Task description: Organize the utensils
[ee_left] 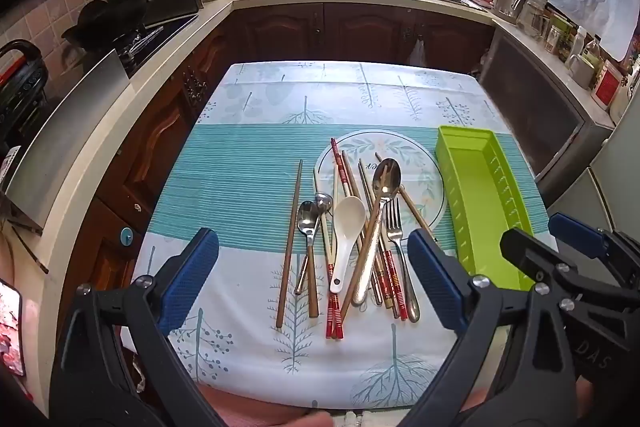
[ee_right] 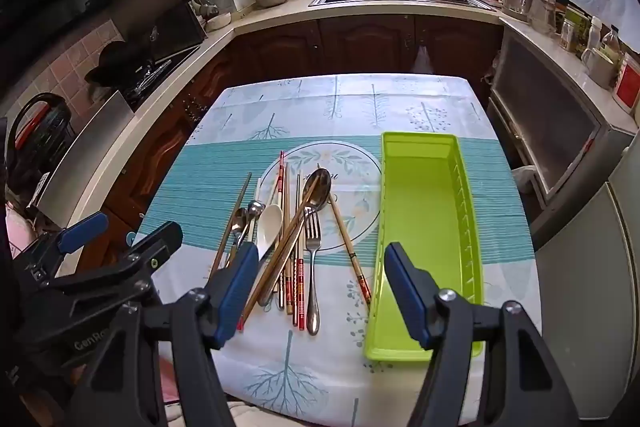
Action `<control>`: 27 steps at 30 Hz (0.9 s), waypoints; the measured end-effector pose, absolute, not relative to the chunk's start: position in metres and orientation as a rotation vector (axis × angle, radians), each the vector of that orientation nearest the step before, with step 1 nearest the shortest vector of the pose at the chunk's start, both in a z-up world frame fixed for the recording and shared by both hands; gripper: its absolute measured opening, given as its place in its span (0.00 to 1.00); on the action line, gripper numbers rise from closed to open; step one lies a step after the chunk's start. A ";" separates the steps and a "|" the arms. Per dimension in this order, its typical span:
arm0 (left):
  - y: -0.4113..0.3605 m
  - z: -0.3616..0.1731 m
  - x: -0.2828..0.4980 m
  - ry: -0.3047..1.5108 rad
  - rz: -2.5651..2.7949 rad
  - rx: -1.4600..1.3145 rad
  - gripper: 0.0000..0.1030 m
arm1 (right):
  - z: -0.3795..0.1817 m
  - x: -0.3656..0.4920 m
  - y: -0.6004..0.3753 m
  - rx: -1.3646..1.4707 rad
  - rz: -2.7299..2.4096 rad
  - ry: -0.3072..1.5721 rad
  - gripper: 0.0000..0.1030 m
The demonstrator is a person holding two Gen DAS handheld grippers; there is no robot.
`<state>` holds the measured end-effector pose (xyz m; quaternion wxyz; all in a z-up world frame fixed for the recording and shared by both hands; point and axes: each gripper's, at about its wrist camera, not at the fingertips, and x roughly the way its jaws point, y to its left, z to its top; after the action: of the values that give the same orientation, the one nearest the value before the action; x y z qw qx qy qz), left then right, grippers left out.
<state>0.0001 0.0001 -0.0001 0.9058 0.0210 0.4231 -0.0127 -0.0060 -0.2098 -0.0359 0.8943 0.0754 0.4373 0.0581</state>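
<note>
We hold both claws, left claw (ee_left: 312,275) and right claw (ee_right: 320,287), spread and empty above the jumbled metal-and-wooden utensil pile (ee_left: 352,239) left of the empty lime-green plastic tray (ee_left: 480,195), so next comes picking one piece.

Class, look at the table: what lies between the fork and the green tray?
Between the fork and the green tray, one wooden chopstick lies slantwise over the plate's rim; seen best from the right wrist.

Left gripper (ee_left: 313,269) and right gripper (ee_right: 318,285) angled downward, fingers spread, empty.
</note>
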 end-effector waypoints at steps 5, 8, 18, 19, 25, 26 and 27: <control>0.000 0.000 0.000 0.873 -0.035 0.040 0.91 | -0.036 -0.006 -0.209 0.159 0.113 0.907 0.63; 0.003 0.000 -0.004 0.868 -0.040 0.041 0.88 | -0.035 -0.007 -0.209 0.161 0.117 0.901 0.63; -0.001 0.002 -0.004 0.858 -0.054 0.031 0.81 | -0.028 -0.004 -0.205 0.163 0.126 0.887 0.63; -0.002 0.002 -0.004 0.858 -0.053 0.033 0.81 | -0.029 -0.005 -0.205 0.162 0.128 0.886 0.63; -0.001 0.005 -0.005 0.851 -0.055 0.031 0.80 | -0.031 -0.008 -0.208 0.172 0.141 0.873 0.63; -0.001 0.005 -0.005 0.851 -0.056 0.032 0.80 | -0.031 -0.007 -0.209 0.173 0.143 0.871 0.63; -0.001 0.005 -0.005 0.852 -0.058 0.033 0.79 | -0.031 -0.008 -0.209 0.174 0.144 0.870 0.63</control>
<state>-0.0050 -0.0015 0.0052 0.9101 0.0160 0.4132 -0.0284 -0.0077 -0.2094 -0.0311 0.9006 0.0843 0.4206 0.0695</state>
